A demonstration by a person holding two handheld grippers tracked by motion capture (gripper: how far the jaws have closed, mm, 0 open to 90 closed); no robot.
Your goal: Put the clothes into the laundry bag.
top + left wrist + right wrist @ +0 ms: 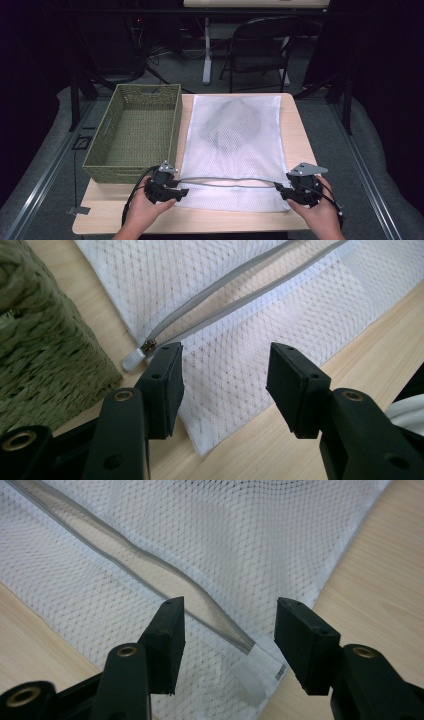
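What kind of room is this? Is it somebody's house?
Probably not a house; more likely a lab or studio set up for recording. A small wooden table stands among dark curtains, with metal frame legs beside it, cables on the floor and a folding chair behind.

Two black handheld grippers, left gripper (181, 191) and right gripper (278, 186), each topped by a grey three-cornered plate, black cables trailing, blocky black jaws with flat rectangular pads, brass-coloured screw bushings, bare forearms, no sleeves visible
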